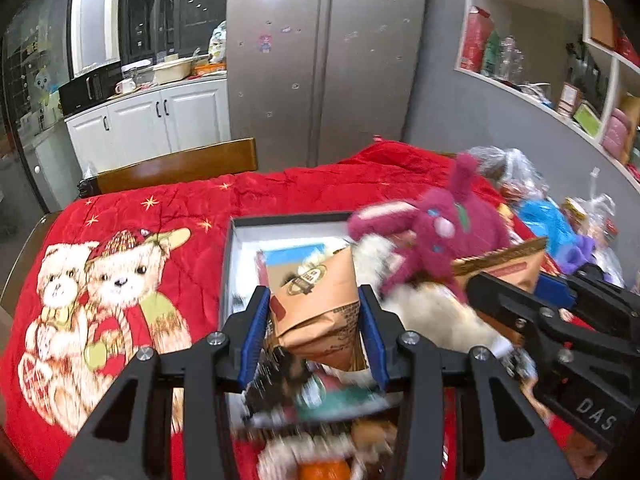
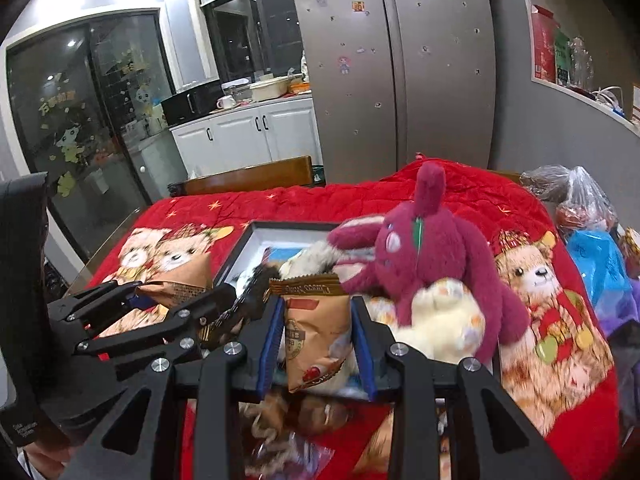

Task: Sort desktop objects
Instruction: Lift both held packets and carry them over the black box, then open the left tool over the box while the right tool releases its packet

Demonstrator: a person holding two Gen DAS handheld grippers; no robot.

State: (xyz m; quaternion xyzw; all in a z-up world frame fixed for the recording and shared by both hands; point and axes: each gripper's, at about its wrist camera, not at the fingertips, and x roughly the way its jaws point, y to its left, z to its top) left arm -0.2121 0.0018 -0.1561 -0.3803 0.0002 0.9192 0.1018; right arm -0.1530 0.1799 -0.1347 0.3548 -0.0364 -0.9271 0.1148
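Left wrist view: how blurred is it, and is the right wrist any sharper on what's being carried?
Left wrist view: the held snack packet reads fairly crisp between the left gripper pads, but the clutter below it and the plush rabbit smear with motion. Right wrist view: the second packet in the right gripper is sharp, while the rabbit's edges and the bottom foreground blur; fisheye bends the fridge.

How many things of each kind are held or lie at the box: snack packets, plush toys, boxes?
Snack packets: 2, one in the left hand-held gripper and one in the right
Plush toys: 1, magenta
Boxes: 1
Total: 4
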